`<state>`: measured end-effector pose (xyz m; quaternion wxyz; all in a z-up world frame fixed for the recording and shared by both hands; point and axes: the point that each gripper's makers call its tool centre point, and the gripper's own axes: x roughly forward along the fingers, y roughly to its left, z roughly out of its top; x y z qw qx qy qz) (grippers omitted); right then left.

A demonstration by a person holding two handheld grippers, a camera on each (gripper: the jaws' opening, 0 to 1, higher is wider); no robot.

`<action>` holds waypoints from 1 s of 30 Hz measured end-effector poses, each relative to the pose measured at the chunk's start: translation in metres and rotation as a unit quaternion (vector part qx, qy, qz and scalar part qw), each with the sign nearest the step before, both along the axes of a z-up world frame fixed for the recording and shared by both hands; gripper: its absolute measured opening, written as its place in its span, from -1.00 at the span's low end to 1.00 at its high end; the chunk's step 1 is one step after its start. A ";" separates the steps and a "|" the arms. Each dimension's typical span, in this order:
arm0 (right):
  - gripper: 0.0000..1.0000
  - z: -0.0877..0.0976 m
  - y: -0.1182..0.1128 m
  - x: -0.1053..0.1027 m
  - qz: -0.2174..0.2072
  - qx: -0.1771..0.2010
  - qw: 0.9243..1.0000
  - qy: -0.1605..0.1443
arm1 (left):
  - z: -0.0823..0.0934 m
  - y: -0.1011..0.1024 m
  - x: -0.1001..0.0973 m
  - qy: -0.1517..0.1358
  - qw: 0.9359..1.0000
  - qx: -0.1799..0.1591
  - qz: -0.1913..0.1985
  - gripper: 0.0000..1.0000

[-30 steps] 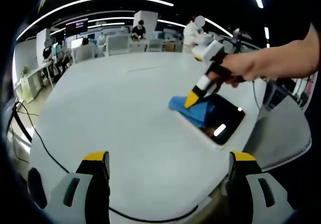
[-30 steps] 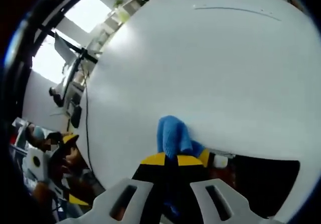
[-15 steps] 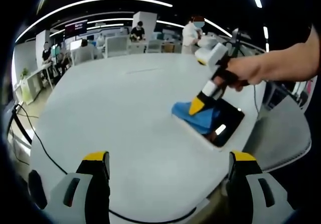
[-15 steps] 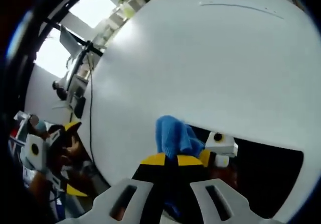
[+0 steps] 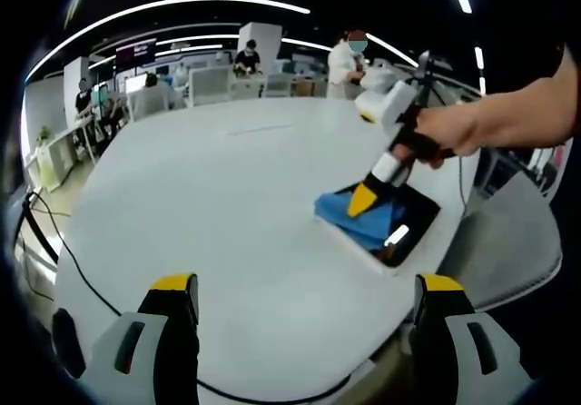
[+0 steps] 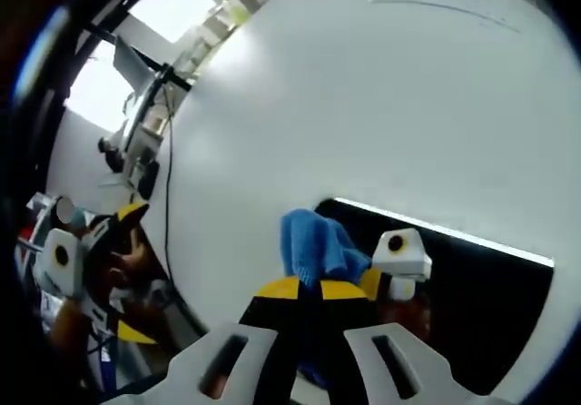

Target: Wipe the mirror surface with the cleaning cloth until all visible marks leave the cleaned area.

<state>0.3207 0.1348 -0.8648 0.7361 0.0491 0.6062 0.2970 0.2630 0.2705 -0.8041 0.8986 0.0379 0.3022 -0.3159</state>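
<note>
Right hand-held gripper [image 6: 307,289] clenched on blue cloth [image 6: 311,246], pressing it onto mirror [image 6: 472,287] on table [image 5: 227,205]. Left hand-held gripper [image 5: 304,328] released, hovering.

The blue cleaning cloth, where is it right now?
In the left gripper view the blue cleaning cloth lies on the dark rectangular mirror at the white table's right side, pinched in the right tool.

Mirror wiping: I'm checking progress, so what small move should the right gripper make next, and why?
Probably slide the blue cloth on across the mirror toward its uncovered dark part. The right gripper is shut on the cloth near one end, so much of the glass looks unwiped.
</note>
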 end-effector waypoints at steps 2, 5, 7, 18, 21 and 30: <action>-1.00 0.001 0.000 -0.003 0.001 0.001 1.000 0.002 | -0.001 0.001 0.000 0.000 1.000 0.002 0.000 0.98; -1.00 0.000 -0.001 -0.006 0.005 0.000 1.000 0.004 | 0.000 0.000 -0.001 0.000 1.000 0.002 0.000 0.98; -1.00 -0.001 0.000 -0.008 0.007 0.000 1.000 0.006 | 0.001 -0.001 -0.001 -0.001 1.000 0.003 -0.001 0.98; -1.00 0.000 0.002 -0.022 0.019 0.004 0.999 0.030 | 0.002 -0.002 -0.002 -0.002 1.000 0.011 -0.007 0.94; -1.00 0.000 0.002 -0.021 0.019 0.006 0.999 0.031 | 0.004 -0.001 -0.001 -0.006 1.000 0.007 -0.003 0.97; -1.00 -0.001 0.003 -0.021 0.037 -0.005 0.999 0.020 | 0.007 -0.004 -0.001 -0.010 1.000 0.002 -0.006 0.98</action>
